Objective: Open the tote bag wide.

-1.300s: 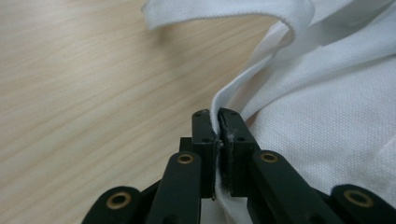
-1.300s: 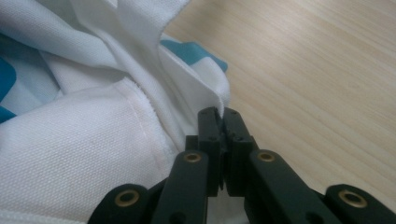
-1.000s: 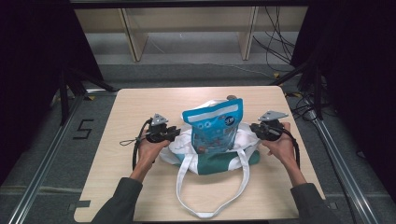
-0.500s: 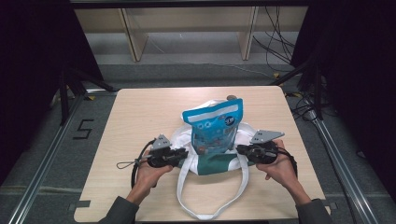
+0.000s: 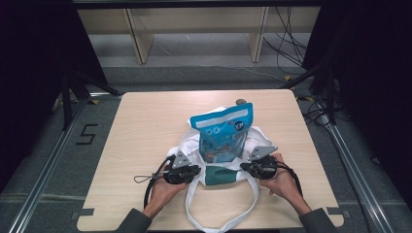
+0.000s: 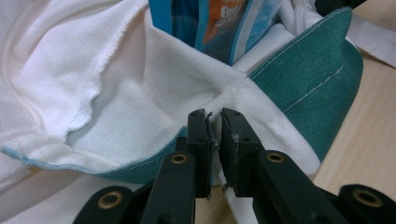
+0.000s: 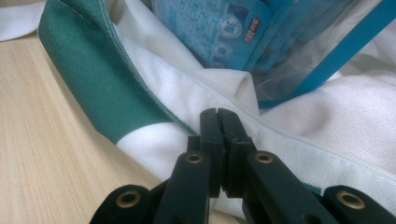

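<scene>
A person seated at a light wooden bench (image 5: 145, 126) works two hand-held grippers on a white tote bag (image 5: 187, 143) with a green band, which lies near the bench's front-middle with a blue snack pouch (image 5: 224, 131) standing upright in its mouth. The left gripper (image 6: 214, 122) has just been closing its fingers, and the left gripper view shows a thin fold of the bag's white rim pinched between them, just beside the green band. The right gripper (image 7: 217, 116) has likewise just been closing; its fingers meet with almost no gap on the white cloth at the opposite side of the opening, though whether fabric is truly caught between them cannot be told. The bag's looped white handles (image 5: 221, 213) trail toward the front edge of the bench, between the person's forearms. The step in hand appears to be taking hold of both sides of the bag's mouth with the pouch half inside. The next move likely calls for lifting the rim evenly on both sides, so the pouch sinks in rather than tipping out, while keeping the thin cloth from slipping free.
</scene>
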`<control>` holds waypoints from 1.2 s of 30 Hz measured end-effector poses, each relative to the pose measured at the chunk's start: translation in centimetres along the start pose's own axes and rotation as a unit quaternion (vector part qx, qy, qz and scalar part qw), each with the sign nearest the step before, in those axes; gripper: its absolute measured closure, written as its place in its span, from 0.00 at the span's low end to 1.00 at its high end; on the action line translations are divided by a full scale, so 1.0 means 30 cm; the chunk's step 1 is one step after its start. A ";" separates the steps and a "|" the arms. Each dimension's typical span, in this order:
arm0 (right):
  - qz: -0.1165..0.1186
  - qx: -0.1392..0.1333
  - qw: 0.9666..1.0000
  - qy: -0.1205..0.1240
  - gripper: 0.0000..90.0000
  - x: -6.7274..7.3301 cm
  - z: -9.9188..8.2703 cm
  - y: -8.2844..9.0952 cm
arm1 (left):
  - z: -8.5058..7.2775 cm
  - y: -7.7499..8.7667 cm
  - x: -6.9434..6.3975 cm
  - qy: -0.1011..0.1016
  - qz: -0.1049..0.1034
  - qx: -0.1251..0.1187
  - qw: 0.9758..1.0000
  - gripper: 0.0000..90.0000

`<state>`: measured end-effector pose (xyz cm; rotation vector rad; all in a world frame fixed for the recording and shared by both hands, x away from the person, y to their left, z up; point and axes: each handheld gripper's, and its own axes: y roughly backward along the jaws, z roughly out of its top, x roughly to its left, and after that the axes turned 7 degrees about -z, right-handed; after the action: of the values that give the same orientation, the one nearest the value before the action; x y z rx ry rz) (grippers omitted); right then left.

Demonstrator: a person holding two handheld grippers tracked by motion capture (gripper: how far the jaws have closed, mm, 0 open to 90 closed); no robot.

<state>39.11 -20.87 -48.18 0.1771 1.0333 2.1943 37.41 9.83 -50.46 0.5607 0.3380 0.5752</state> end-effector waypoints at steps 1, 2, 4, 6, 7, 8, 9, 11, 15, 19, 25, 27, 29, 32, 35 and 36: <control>-0.001 0.001 1.000 -0.002 1.00 0.002 0.000 -0.001 | 0.002 0.002 0.003 -0.014 0.001 0.007 1.000 0.90; -0.005 -0.003 1.000 -0.002 1.00 0.004 -0.001 -0.005 | 0.005 0.000 0.004 -0.019 0.003 0.007 1.000 0.91; -0.005 -0.011 1.000 -0.003 1.00 0.002 -0.002 -0.013 | 0.005 -0.007 0.005 -0.007 0.006 0.002 1.000 0.91; -0.008 -0.005 1.000 -0.005 1.00 -0.001 0.001 -0.014 | 0.008 -0.010 0.011 -0.006 0.010 0.001 1.000 0.91; -0.015 -0.010 1.000 -0.006 1.00 -0.003 0.002 -0.022 | 0.011 -0.012 0.015 -0.007 0.009 0.003 1.000 0.91; -0.015 -0.012 1.000 -0.011 1.00 -0.005 0.005 -0.028 | 0.015 -0.014 0.019 -0.006 0.013 0.004 1.000 0.91; -0.014 -0.007 1.000 -0.014 1.00 -0.011 0.009 -0.028 | 0.019 -0.017 0.027 -0.005 0.015 0.004 1.000 0.91; -0.020 -0.020 1.000 -0.013 1.00 -0.021 0.012 -0.044 | 0.025 -0.025 0.041 -0.007 0.025 0.002 1.000 0.91; -0.024 -0.018 0.999 -0.020 1.00 -0.035 0.029 -0.064 | 0.034 -0.036 0.072 -0.005 0.030 0.000 1.000 0.91; -0.032 -0.024 0.999 -0.015 1.00 -0.044 0.046 -0.088 | 0.032 -0.041 0.100 0.004 0.040 -0.008 0.999 0.91; -0.030 -0.020 0.999 -0.024 1.00 -0.068 0.069 -0.113 | 0.042 -0.051 0.135 0.009 0.047 -0.011 0.999 0.91; -0.031 -0.023 0.999 -0.027 0.99 -0.075 0.072 -0.120 | 0.041 -0.056 0.148 0.019 0.041 -0.020 0.999 0.91; -0.030 -0.028 0.999 -0.033 0.99 -0.082 0.075 -0.130 | 0.040 -0.058 0.154 0.024 0.044 -0.027 0.998 0.90; -0.033 -0.033 0.998 -0.033 0.99 -0.087 0.079 -0.138 | 0.041 -0.055 0.160 0.018 0.044 -0.020 0.999 0.90; -0.032 -0.031 0.998 -0.035 0.98 -0.088 0.078 -0.135 | 0.041 -0.053 0.160 0.017 0.042 -0.019 0.999 0.89; -0.036 -0.038 0.998 -0.031 0.98 -0.093 0.076 -0.137 | 0.041 -0.054 0.161 0.017 0.042 -0.019 0.999 0.89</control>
<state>44.30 -19.41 -49.16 0.1700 0.9060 2.1466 42.44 11.08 -51.13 0.5299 0.3363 0.6721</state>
